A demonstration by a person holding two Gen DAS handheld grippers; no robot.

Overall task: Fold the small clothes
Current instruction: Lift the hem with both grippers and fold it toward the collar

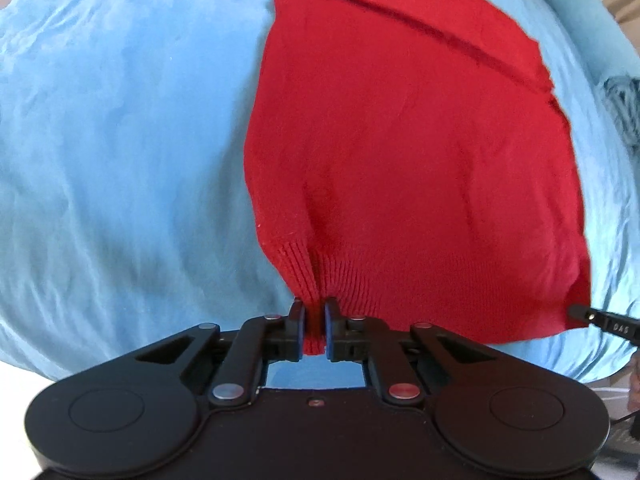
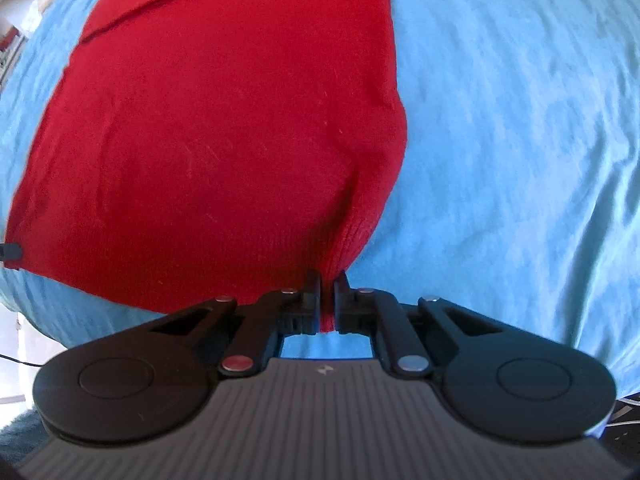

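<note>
- Left wrist view: left gripper [image 1: 315, 322] clamped on the ribbed hem of the red sweater [image 1: 400, 152], spread on the blue sheet [image 1: 120, 140].
- Right gripper [image 2: 328, 298] pinches the opposite hem corner.
- Risk: uneven lift would skew the fold; a thin knit bite may slip.

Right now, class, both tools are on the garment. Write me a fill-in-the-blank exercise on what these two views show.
1. The knitted garment is coloured ____.
2. It lies on a light ____ bedsheet.
3. The left tool is ____ on the garment's ribbed hem.
4. The right tool grips the same ____ at the other corner.

Missing words: red; blue; shut; hem
</note>
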